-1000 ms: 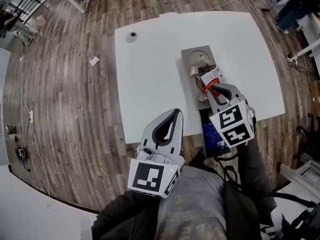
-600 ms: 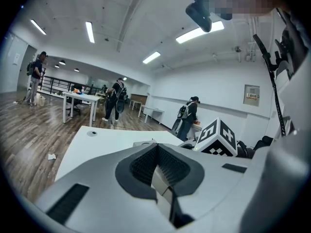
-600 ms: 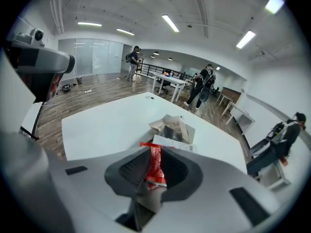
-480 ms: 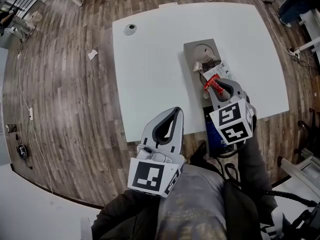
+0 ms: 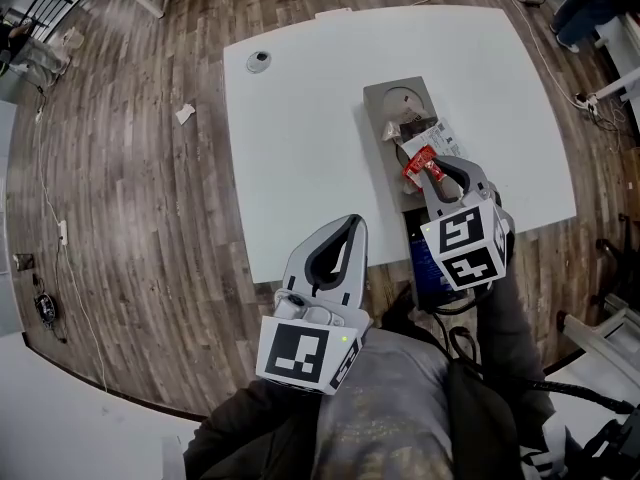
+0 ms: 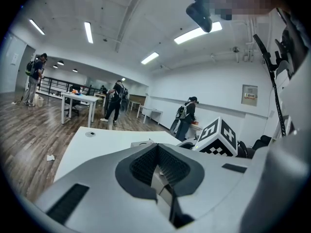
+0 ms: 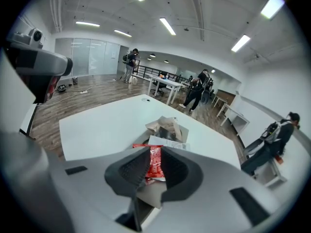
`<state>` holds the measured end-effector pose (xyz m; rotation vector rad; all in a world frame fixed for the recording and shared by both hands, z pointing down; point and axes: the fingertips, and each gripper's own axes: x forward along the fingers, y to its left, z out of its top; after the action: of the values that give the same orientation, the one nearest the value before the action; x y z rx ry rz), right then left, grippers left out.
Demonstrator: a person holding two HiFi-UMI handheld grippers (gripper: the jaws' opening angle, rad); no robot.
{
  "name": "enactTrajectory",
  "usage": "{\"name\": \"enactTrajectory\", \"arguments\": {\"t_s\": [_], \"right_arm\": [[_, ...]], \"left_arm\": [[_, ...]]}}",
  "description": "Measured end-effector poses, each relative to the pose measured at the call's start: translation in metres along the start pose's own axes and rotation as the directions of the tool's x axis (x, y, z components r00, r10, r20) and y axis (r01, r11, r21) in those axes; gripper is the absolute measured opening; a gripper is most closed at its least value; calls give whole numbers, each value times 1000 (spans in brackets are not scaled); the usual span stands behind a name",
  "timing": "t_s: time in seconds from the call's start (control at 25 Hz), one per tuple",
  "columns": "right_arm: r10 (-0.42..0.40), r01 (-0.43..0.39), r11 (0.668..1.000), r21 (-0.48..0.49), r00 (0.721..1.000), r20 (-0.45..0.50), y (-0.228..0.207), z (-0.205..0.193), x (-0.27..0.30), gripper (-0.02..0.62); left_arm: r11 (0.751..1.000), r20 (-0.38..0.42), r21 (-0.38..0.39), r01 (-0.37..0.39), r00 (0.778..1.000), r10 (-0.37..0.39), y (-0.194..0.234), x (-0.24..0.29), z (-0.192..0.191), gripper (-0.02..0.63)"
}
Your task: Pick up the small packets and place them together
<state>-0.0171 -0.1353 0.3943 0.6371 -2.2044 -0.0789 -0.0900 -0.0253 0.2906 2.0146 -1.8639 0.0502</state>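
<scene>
My right gripper [image 5: 432,168] is shut on a red packet [image 5: 417,165] over the near end of a grey tray [image 5: 385,98]. In the right gripper view the red packet [image 7: 154,160] stands upright between the pads of the right gripper [image 7: 151,152]. Those jaws have eased a little wider in the last second and still hold it. On the tray beyond lie a crumpled brown packet [image 5: 397,128] and a white packet [image 5: 432,134]; the brown packet [image 7: 165,126] and the white packet [image 7: 167,142] also show past the jaws. My left gripper [image 5: 352,223] hangs shut and empty off the table's near edge.
The white table [image 5: 300,118] carries a small round object [image 5: 259,61] at its far left corner. A blue object [image 5: 425,263] sits below the near edge by my right gripper. A paper scrap [image 5: 184,114] lies on the wooden floor. Several people stand by other tables in the room.
The red packet, which lay among the packets at the tray's near end, now sticks out from the right jaws, clear of the white packet. The left gripper has stayed put.
</scene>
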Motion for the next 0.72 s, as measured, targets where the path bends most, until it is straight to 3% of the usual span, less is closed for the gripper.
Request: {"name": "enactTrajectory", "arguments": {"t_s": [0.2,0.48,0.72], "right_arm": [[-23,23,1000,9,1000,7,-3,1,-24,63],[-81,81,996,47,997,-10,-22,-44,-53,63],[-1,5,999,48,997,-78,3,-100,-68,63]], "left_arm": [[1000,7,7,28,1000,-28,-15,-9,10,3],[994,4,29,102,995,-102,-55,-2,-5,3],[987,-33,27,160,987,-160,-89,1,-28,3]]}}
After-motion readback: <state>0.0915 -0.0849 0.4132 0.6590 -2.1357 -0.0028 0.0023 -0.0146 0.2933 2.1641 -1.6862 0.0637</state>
